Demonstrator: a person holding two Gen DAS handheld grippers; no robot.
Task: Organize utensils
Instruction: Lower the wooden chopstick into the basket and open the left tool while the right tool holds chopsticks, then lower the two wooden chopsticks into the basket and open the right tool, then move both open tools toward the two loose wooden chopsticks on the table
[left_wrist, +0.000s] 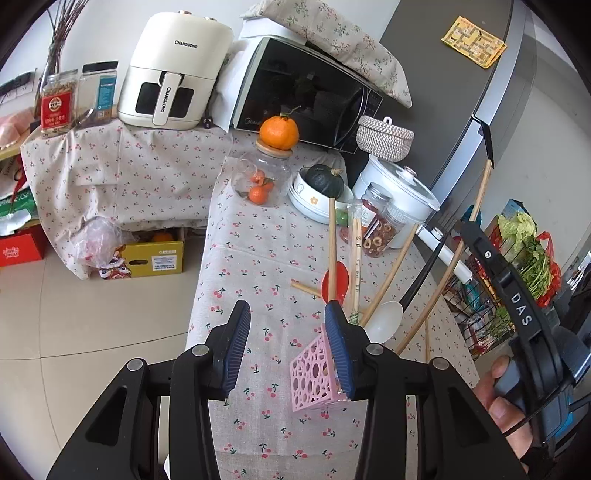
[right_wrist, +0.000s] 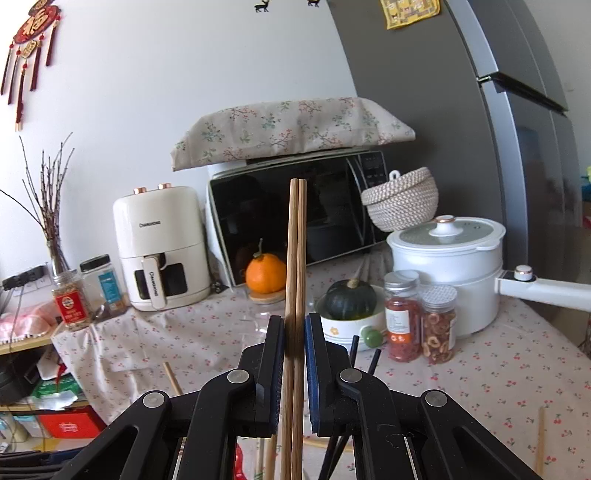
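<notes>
**Inspector:** Starting nearest, the left gripper (left_wrist: 288, 332) stands spread with only cloth between its pads. A pink holder (left_wrist: 314, 373) sits just beside its right finger (left_wrist: 341, 354); I cannot tell whether they touch. It looks freed, perhaps so it stands ready to receive utensils.

**Clerk:** And the right gripper (right_wrist: 294, 325)?

**Inspector:** Pressed together on a pair of chopsticks (right_wrist: 296, 258), which stand upright, side by side, tips level. Held as a matched pair, I judge, so they can go into the holder in one move.

**Clerk:** What remains loose?

**Inspector:** Beyond the holder, on the surface (left_wrist: 258, 258), lie a red spoon (left_wrist: 334, 282), a white spoon (left_wrist: 384, 321) and several more sticks, fanned and crossing. Sorting appears early.

**Clerk:** Further back?

**Inspector:** A bowl with a squash (left_wrist: 325, 181), two spice jars (right_wrist: 419, 317), a glass jar topped by an orange (left_wrist: 279, 133), a white pot (right_wrist: 447, 266). Behind them, a microwave (right_wrist: 295, 218) under a cloth and an air fryer (right_wrist: 160, 247). These crowd the far end, leaving the near cloth as working room.
</notes>
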